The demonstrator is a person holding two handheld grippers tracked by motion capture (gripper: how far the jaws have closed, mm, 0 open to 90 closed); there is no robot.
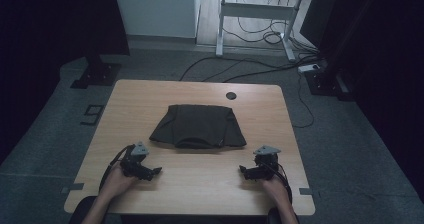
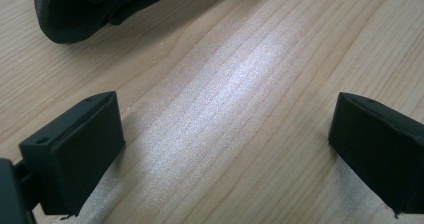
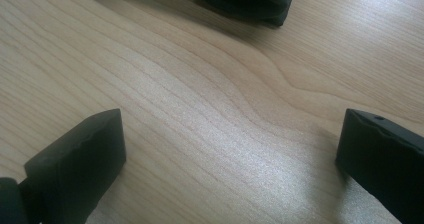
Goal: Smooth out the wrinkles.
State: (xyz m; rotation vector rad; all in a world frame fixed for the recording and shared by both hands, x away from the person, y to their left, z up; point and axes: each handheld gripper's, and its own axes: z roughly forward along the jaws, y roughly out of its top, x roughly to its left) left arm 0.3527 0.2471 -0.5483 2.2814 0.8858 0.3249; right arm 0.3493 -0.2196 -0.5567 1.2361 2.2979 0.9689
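Both tools, left tool [image 1: 156, 171] and right tool [image 1: 242, 169], rest wide apart near the wooden tabletop's [image 1: 200, 184] front edge; the folded dark-green cloth garment [image 1: 198, 126] lies centred. Pinching one layer could unfold it.

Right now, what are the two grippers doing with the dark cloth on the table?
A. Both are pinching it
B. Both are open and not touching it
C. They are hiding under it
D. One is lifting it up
B: the left gripper and right gripper rest open on the table, short of the folded dark cloth.
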